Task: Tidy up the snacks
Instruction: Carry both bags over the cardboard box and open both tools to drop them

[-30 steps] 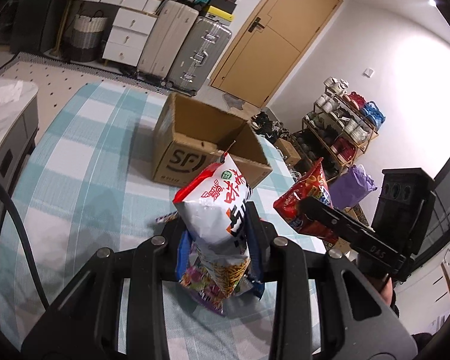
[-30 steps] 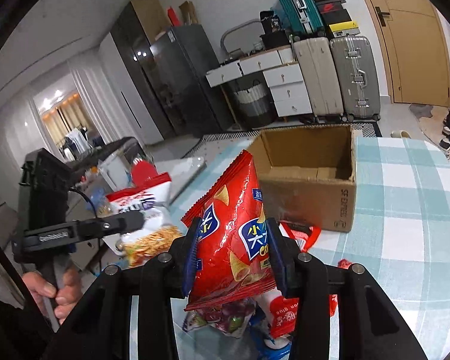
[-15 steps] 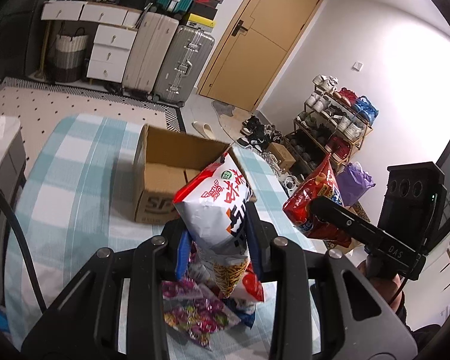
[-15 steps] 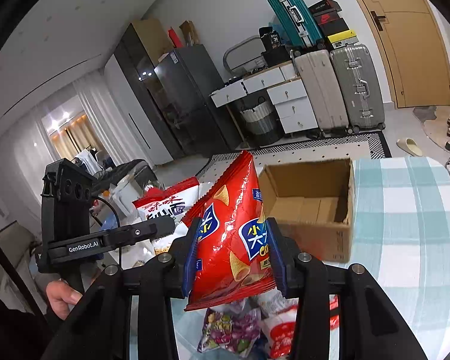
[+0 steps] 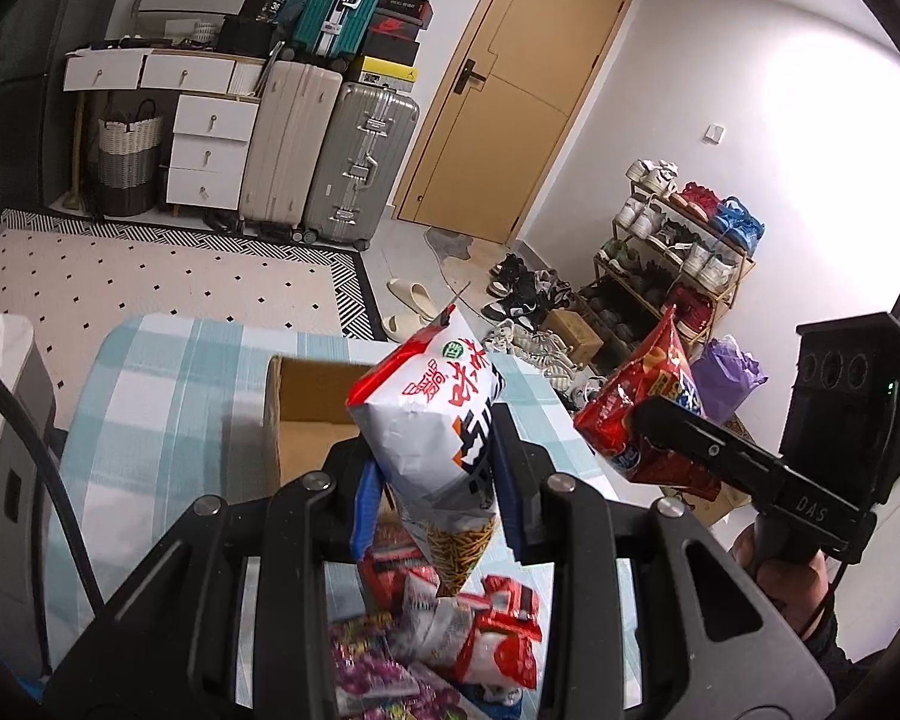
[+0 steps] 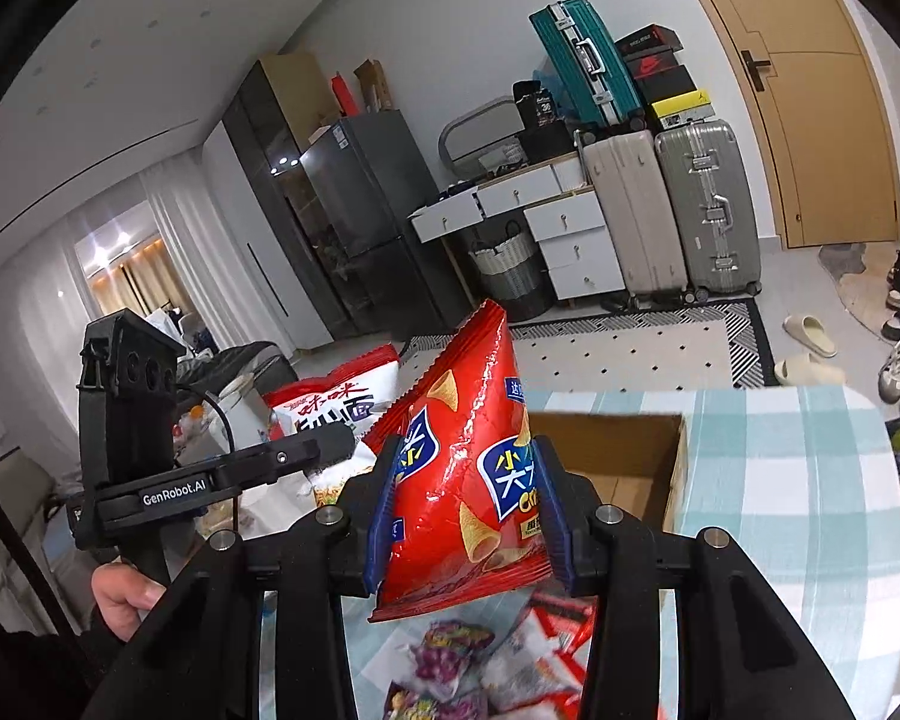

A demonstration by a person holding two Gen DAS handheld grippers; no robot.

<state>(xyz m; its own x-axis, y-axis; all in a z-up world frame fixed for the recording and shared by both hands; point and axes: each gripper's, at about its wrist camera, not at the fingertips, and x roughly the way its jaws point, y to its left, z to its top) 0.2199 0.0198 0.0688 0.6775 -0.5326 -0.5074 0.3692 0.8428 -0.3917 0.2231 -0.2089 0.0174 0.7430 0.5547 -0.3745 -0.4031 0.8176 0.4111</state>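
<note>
open cardboard box (image 6: pixel 612 468) ahead, snack pile (image 5: pixel 450 630) below, tablecloth (image 6: pixel 798 480) bare right

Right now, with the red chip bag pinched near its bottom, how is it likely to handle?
The red chip bag stands puffed and upright in the right gripper, so probably light and air-filled. Its glossy film looks slippery. The chips inside likely crush if squeezed harder.

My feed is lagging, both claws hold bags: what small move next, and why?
Probably carry both bags forward over the open cardboard box. The left claw grips the white bag, the right claw the red bag, both held clear of the pile, short of the box.
</note>
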